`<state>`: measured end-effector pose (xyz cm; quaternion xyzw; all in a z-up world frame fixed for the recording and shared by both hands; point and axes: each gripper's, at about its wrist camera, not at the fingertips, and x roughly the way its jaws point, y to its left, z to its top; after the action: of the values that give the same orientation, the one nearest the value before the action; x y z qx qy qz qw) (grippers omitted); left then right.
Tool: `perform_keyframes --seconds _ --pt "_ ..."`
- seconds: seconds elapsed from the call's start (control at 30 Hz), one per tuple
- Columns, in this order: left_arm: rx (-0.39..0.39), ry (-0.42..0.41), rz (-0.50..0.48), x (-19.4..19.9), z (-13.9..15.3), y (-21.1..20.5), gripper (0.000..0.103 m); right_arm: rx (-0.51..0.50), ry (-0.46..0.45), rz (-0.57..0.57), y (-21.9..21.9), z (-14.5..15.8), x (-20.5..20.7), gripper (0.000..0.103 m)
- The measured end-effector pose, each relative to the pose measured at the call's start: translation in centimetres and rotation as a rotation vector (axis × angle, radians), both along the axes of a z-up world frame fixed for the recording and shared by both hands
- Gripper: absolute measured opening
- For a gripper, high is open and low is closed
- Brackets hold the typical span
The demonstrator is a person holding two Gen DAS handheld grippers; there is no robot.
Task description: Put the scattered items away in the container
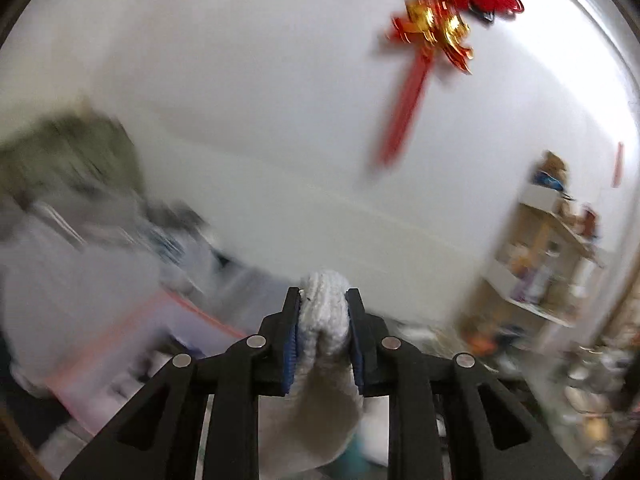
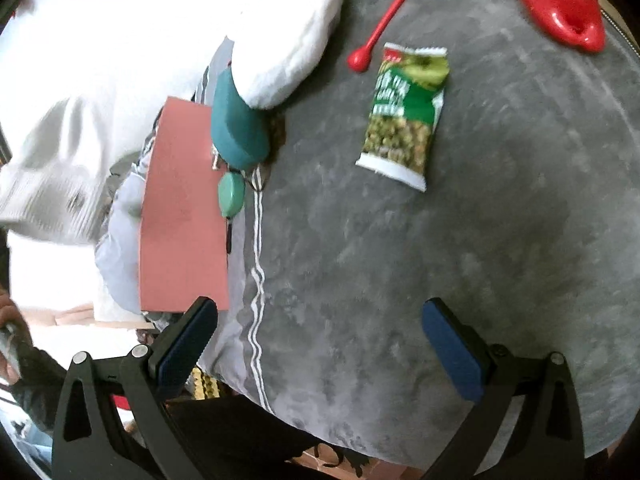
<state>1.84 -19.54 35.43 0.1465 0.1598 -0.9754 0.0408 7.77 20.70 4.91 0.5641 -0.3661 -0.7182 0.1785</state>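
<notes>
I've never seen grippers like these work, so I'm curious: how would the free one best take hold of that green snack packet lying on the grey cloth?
Probably across its narrow width, at mid-length, coming down from above. The snack packet lies flat, longer than wide, with clear cloth along both long edges, and the right gripper is open wide enough.

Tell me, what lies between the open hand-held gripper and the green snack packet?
Nothing: in the right wrist view, only bare grey cloth separates the right hand-held gripper from the green snack packet.
</notes>
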Motion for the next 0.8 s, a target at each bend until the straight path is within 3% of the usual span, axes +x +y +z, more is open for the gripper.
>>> perform_keyframes --seconds 0.03,0.1,0.13,0.17,0.27,0.4,0.53,0.8 --pt "-0.075 -0.022 0.057 -0.1 0.0 -0.2 0.023 0.004 0.0 0.004 -0.3 0.0 0.0 0.103" --pt "-0.247 -0.166 0.144 -2.5 -1.6 -0.3 0.052 0.01 -0.002 0.007 -0.3 -0.2 0.2 0.103" --pt "-0.289 -0.242 0.165 -3.7 -2.8 -0.3 0.082 0.012 -0.003 0.005 -0.5 -0.3 0.2 0.103" --pt "-0.311 -0.319 0.177 -5.0 -4.3 -0.4 0.087 0.013 -0.005 0.002 -0.5 -0.3 0.2 0.103" --pt "-0.279 -0.432 0.029 -7.2 -7.8 0.9 0.087 0.018 -0.007 -0.005 -0.6 -0.4 0.2 0.103" --pt "-0.073 -0.552 -0.315 -10.5 -12.6 6.2 0.089 0.015 -0.011 -0.006 -0.1 -0.4 0.1 0.103" --pt "-0.017 -0.702 -0.391 -14.0 -18.1 11.6 0.089 -0.001 -0.017 -0.007 0.3 -0.7 0.1 0.103" --pt "-0.09 -0.874 -0.403 -18.6 -28.4 17.8 0.089 -0.017 -0.012 0.032 0.7 -1.0 0.1 0.102"
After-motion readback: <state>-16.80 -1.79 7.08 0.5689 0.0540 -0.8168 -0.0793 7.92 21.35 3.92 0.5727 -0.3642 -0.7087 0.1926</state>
